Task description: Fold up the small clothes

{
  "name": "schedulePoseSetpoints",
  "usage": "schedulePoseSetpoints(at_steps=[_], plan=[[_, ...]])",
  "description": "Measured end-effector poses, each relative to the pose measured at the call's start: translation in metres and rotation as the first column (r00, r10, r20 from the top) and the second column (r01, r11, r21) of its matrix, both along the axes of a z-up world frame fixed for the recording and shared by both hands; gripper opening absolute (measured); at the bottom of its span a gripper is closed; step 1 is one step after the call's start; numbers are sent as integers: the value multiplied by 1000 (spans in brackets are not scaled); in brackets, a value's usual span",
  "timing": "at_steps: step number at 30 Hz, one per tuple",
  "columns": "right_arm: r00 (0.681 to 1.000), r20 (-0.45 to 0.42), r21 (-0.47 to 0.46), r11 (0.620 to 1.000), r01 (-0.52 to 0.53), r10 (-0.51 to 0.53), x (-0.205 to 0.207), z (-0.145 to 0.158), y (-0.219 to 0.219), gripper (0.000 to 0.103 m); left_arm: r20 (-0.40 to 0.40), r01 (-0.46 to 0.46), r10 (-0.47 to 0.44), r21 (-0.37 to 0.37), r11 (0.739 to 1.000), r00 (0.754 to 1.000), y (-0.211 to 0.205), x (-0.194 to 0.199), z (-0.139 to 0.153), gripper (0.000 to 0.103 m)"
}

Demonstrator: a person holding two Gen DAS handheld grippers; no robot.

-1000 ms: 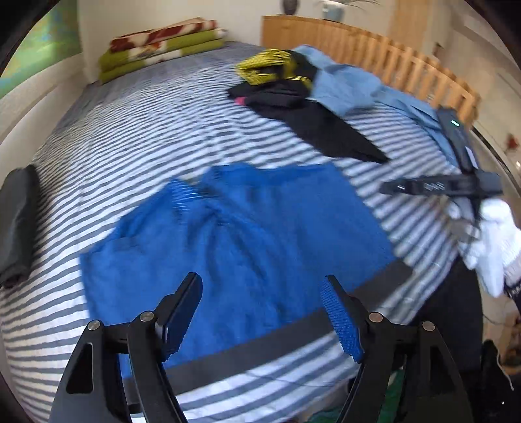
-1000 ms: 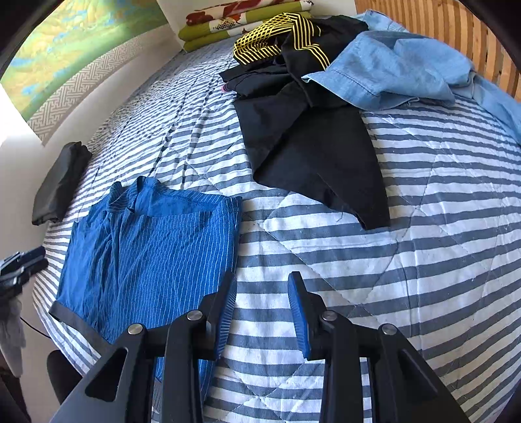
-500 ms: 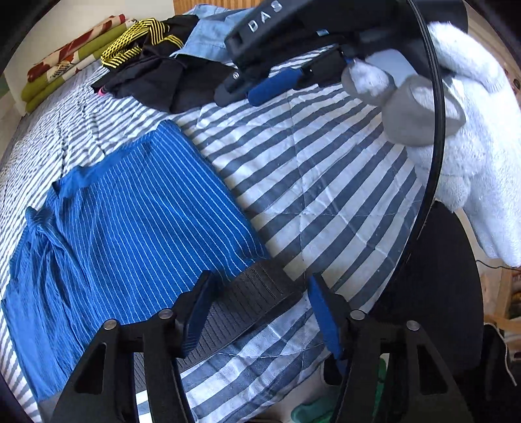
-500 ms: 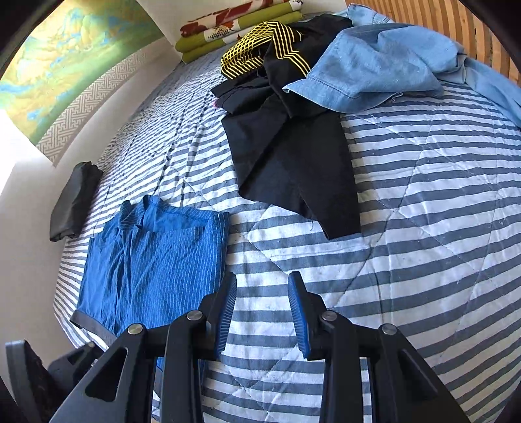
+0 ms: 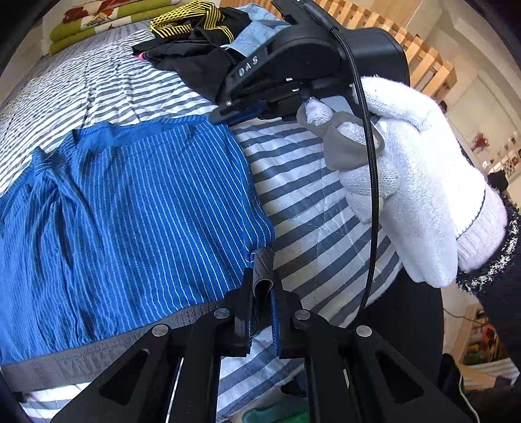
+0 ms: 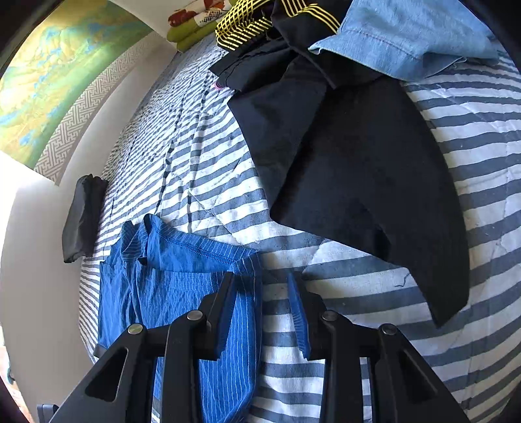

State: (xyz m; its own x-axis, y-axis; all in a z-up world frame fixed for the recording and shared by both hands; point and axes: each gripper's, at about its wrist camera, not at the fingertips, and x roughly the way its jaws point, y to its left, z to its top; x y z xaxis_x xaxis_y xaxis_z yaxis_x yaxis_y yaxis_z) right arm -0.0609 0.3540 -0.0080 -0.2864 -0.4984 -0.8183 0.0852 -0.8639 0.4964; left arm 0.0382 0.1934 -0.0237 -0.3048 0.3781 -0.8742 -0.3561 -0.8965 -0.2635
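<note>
Blue pinstriped shorts [image 5: 130, 211] with a grey waistband [image 5: 81, 358] lie flat on the striped bedspread [image 5: 309, 201]. My left gripper [image 5: 262, 276] is closing, with the waistband's right corner pinched and folded up between its pads. My right gripper [image 6: 262, 279], held by a white-gloved hand [image 5: 416, 182], is low over the far right corner of the shorts [image 6: 169, 286]. Its jaws are closing a little. They straddle the cloth's edge, one pad on the blue fabric, one over the bedspread, with a clear gap between them. In the left wrist view the right gripper [image 5: 224, 114] tips onto that corner.
A black garment [image 6: 351, 162], a light denim shirt [image 6: 407, 39] and a yellow-and-black piece [image 6: 247, 29] are piled beyond the shorts. A folded dark item [image 6: 83, 218] lies at the bed's left edge. Folded green blankets [image 5: 97, 22] and a wooden rail [image 5: 429, 61] stand at the back.
My left gripper slid to the waistband's right corner, dropped and closed on it. My right gripper came down from over bare bedspread to the shorts' far right corner.
</note>
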Motion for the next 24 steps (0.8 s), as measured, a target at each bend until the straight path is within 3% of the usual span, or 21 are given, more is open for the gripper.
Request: schedulePoseSetpoints(at_steps=[1,2,7,11,16,21,24], plan=[[1000,1,6,1000,-9,9,-1,1,-3,10,-5,-15,15,13,1000,1000,-7,3,5,8],[1000,5,7,1000,-11,11,-1,3,-6,7,-11,-30,30,27,999,999,-16,5,10,8],[997,-68,-8,1000,-25,24,2,41,-27,6,-49,-141,145,75,987,988,-75,22,39,3],[987,-138,-13,996,-87,84,4,82,-74,6,-69,-267,275,109,958,959,-141,44,53,3],[960,-199,11,980,-200,198,11,108,-161,6,-59,-411,422,138,901,905,-212,71,53,3],[931,-215,76,955,-285,295,18,106,-247,6,-10,-521,536,220,824,844,-264,97,40,3],[908,-236,137,937,-321,346,21,107,-291,6,-4,-551,570,251,796,821,-277,105,33,3]])
